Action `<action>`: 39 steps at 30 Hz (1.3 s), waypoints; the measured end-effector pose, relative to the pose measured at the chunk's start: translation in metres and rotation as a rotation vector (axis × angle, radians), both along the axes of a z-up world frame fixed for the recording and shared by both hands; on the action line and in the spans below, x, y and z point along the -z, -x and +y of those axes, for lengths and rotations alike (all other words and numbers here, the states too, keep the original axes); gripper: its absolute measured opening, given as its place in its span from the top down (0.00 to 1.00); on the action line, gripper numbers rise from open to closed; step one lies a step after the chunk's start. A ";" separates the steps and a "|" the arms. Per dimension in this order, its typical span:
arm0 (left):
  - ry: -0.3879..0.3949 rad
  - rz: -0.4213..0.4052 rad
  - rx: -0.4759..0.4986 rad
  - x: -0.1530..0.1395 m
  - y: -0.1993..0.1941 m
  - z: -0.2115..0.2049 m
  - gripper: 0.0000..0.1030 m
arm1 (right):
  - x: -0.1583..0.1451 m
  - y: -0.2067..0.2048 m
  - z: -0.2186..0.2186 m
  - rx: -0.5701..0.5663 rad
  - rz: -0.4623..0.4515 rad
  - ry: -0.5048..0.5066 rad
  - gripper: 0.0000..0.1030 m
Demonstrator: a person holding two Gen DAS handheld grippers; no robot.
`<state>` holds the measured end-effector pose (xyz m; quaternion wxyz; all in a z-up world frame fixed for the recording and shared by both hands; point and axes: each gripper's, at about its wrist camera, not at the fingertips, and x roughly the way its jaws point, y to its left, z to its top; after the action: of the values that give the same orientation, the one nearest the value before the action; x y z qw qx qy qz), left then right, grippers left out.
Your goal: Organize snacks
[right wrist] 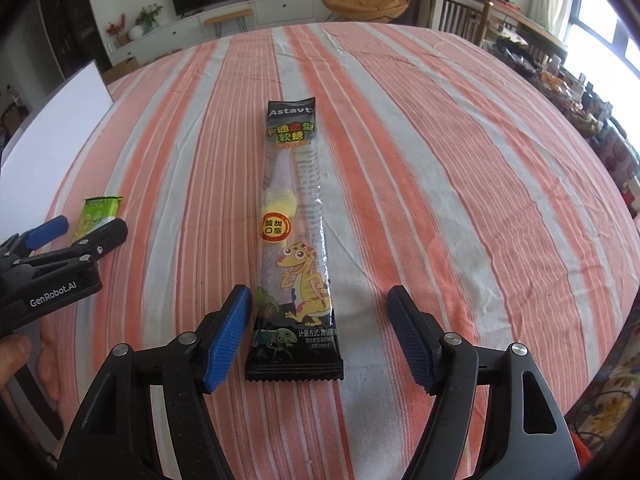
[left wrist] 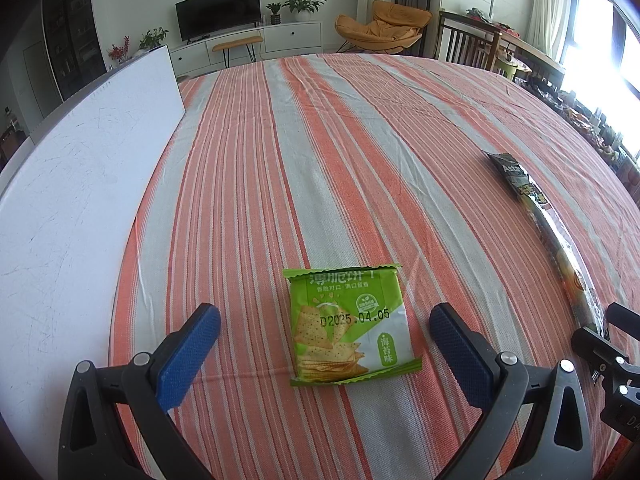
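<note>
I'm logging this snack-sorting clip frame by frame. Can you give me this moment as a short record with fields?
surface: striped tablecloth
left tool: open, straddling the green cracker packet, pads clear of it
right tool: open, straddling the near end of the long gummy candy packet
white board: at the cloth's left edge
held: nothing

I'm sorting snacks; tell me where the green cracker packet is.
The green cracker packet lies flat on the striped tablecloth, between the open left gripper fingers.
</note>
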<state>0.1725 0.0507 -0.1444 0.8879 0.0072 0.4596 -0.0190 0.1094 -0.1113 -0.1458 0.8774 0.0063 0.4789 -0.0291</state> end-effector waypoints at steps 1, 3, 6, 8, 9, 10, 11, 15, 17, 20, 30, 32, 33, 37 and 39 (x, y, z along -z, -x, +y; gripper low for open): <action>0.000 0.000 0.000 0.000 0.000 0.000 0.00 | 0.000 0.000 0.000 0.000 -0.001 0.002 0.29; 0.000 0.000 0.000 0.000 0.000 0.000 0.00 | 0.000 0.001 0.000 0.001 -0.002 0.003 0.29; 0.000 0.000 0.000 0.000 0.000 0.000 0.00 | 0.000 0.001 0.000 0.002 -0.004 0.001 0.28; 0.000 0.000 0.000 0.000 0.000 0.000 0.00 | -0.001 0.001 0.000 0.001 -0.007 -0.002 0.28; 0.000 0.000 0.000 0.000 0.000 0.000 0.00 | -0.001 0.002 0.000 0.000 -0.010 -0.005 0.28; 0.000 0.000 0.000 0.000 0.000 0.000 0.00 | -0.001 0.002 -0.001 -0.001 -0.012 -0.008 0.28; 0.000 0.000 0.000 0.000 0.000 0.000 0.00 | -0.002 0.002 -0.001 -0.001 -0.013 -0.010 0.28; 0.000 0.000 0.000 0.000 0.000 0.000 0.00 | -0.004 0.003 -0.001 -0.003 -0.022 -0.017 0.28; 0.000 0.000 0.000 0.000 0.000 0.000 0.00 | -0.005 0.004 -0.002 -0.003 -0.028 -0.023 0.28; 0.000 0.000 0.000 0.000 0.000 0.000 0.00 | -0.006 0.005 -0.004 0.001 -0.034 -0.036 0.28; 0.000 0.000 0.000 0.000 0.000 0.000 0.00 | -0.008 0.004 -0.007 0.010 -0.044 -0.055 0.28; 0.000 0.000 0.000 0.000 0.000 0.000 0.00 | -0.008 0.004 -0.007 0.010 -0.044 -0.055 0.28; 0.000 0.000 0.000 0.000 0.000 0.000 0.00 | -0.008 0.004 -0.007 0.009 -0.044 -0.055 0.28; 0.000 0.000 0.000 0.000 0.000 0.000 0.00 | -0.008 0.004 -0.008 0.013 -0.045 -0.060 0.28; 0.000 0.000 0.000 0.000 0.000 0.000 0.00 | -0.009 0.004 -0.009 0.014 -0.047 -0.063 0.28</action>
<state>0.1727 0.0505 -0.1446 0.8879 0.0071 0.4597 -0.0188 0.1052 -0.1202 -0.1370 0.8875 0.0382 0.4587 -0.0201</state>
